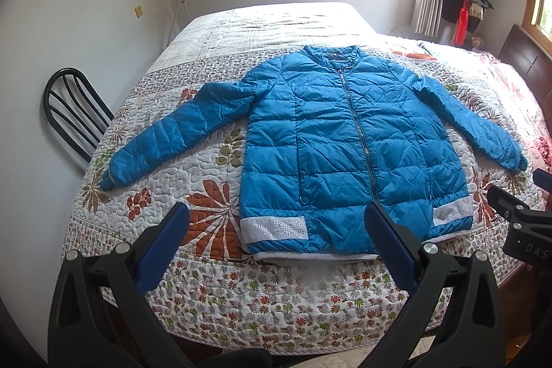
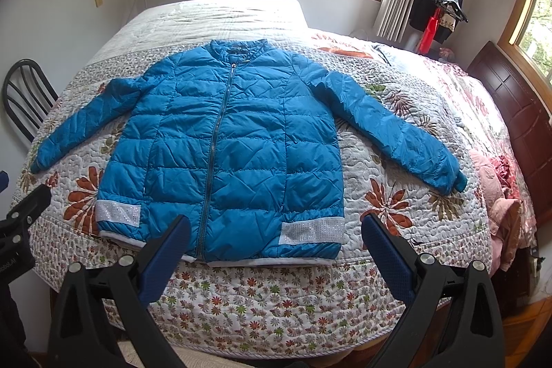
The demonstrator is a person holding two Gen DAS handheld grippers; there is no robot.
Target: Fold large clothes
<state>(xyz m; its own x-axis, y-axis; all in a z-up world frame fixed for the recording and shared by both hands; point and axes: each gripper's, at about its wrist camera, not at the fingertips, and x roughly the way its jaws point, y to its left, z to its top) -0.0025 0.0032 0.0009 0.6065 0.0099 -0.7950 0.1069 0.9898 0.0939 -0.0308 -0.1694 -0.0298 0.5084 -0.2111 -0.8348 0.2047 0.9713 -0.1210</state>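
Observation:
A blue quilted puffer jacket (image 1: 345, 143) (image 2: 234, 147) lies flat and zipped on the bed, front up, collar toward the far wall, both sleeves spread out to the sides. Silver sequin bands mark its hem corners. My left gripper (image 1: 276, 223) hovers open above the near hem, holding nothing. My right gripper (image 2: 276, 230) is also open and empty over the hem's right part. In the left wrist view the right gripper's body (image 1: 517, 219) shows at the right edge. The left gripper's body (image 2: 20, 223) appears at the left edge of the right wrist view.
A floral quilt (image 1: 220, 292) (image 2: 276, 299) covers the bed. A black chair (image 1: 72, 112) stands against the bed's left side. A dark wooden headboard (image 2: 517, 112) and pink bedding (image 2: 500, 195) lie to the right. A coat rack (image 2: 445, 2) stands in the far corner.

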